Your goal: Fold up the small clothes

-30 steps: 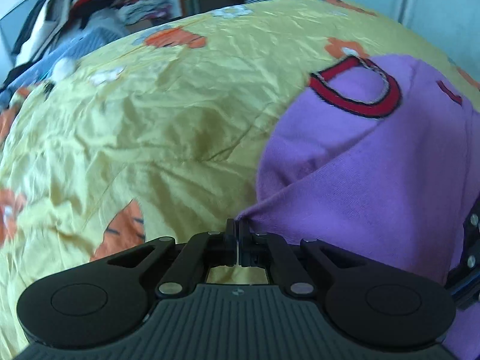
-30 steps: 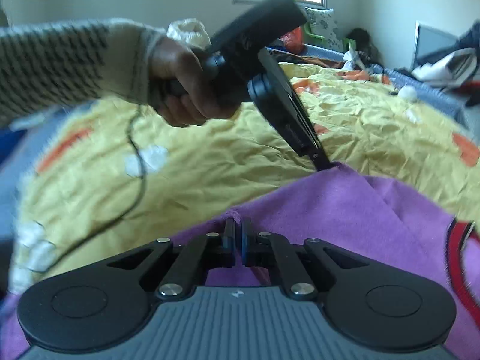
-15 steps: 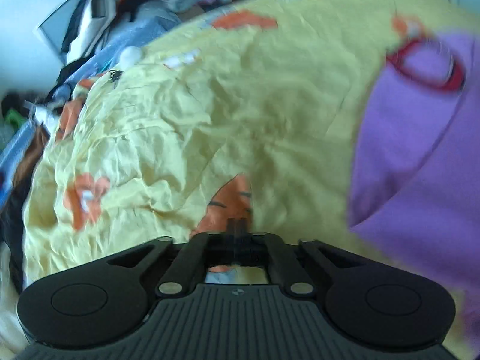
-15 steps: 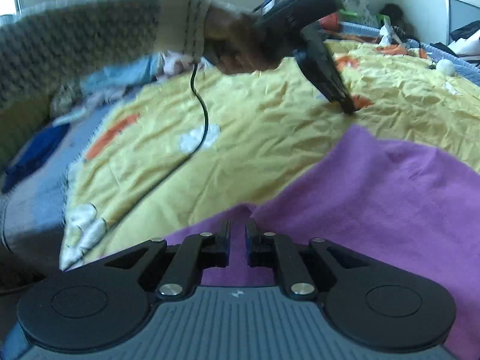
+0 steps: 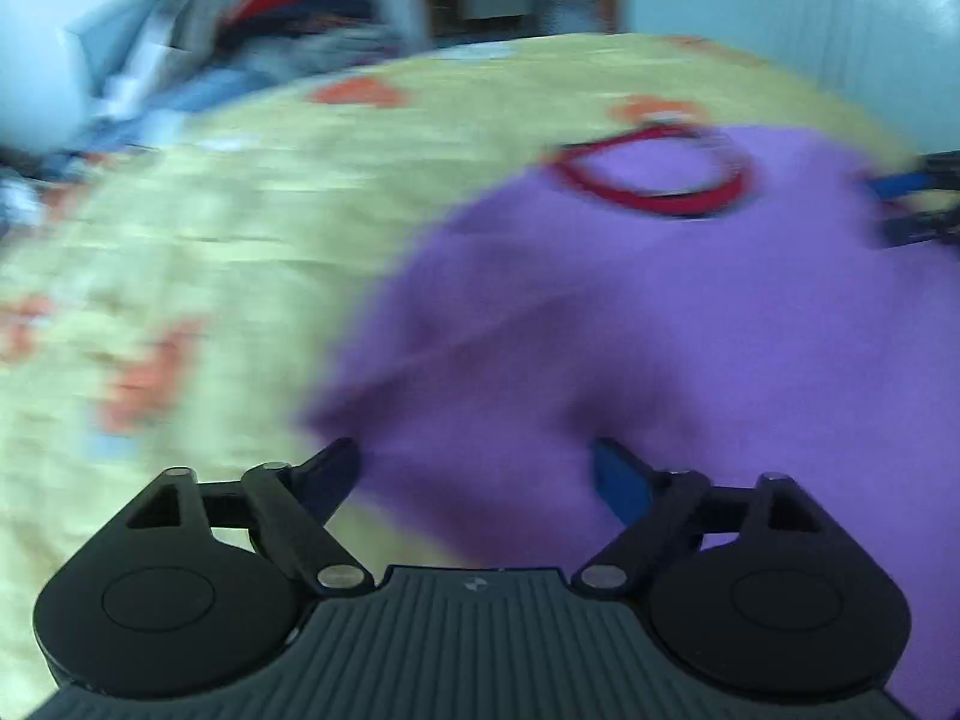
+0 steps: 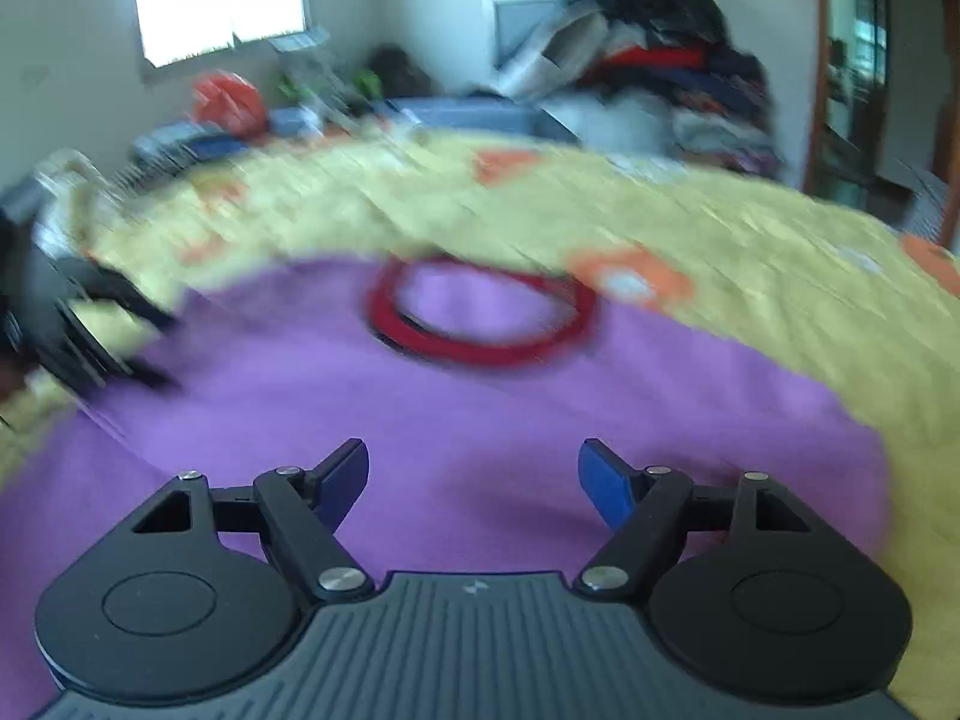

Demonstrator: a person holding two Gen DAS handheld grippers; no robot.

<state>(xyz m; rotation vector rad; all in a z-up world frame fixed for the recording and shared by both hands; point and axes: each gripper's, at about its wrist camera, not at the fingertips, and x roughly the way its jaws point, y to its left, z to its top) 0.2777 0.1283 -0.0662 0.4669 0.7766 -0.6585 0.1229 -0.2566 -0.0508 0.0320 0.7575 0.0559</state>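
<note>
1. Left gripper: fingers spread wide, nothing between them; black linkage arms, ribbed grey body below, blue pad on the right finger. Aimed forward and slightly down over the near left edge of the garment; contact with the cloth cannot be told through the blur.
2. Same tool seen at the far left edge of the right wrist view: a dark, smeared shape low over the bed, tips at the garment's left border.
3. Purple garment: soft knit-looking fabric, lying spread on the bed, a raised fold running across its near left part; rounded red patch with dark outline toward its far side. In the right wrist view filling the middle and lower left, red ring-shaped patch beyond the fingers.
4. Yellow bedspread: thin, crinkled cloth with orange and white printed motifs, lying under the garment and all around it.
5. Right gripper: fingers likewise wide apart and empty, blue pad on the right finger, held low above the near middle of the garment. Visible also at the right edge of the left wrist view, blurred, black with blue, over the garment's far right side.
6. Heap of mixed clothes: dark, red and pale fabrics piled beyond the bed, against the wall.
</note>
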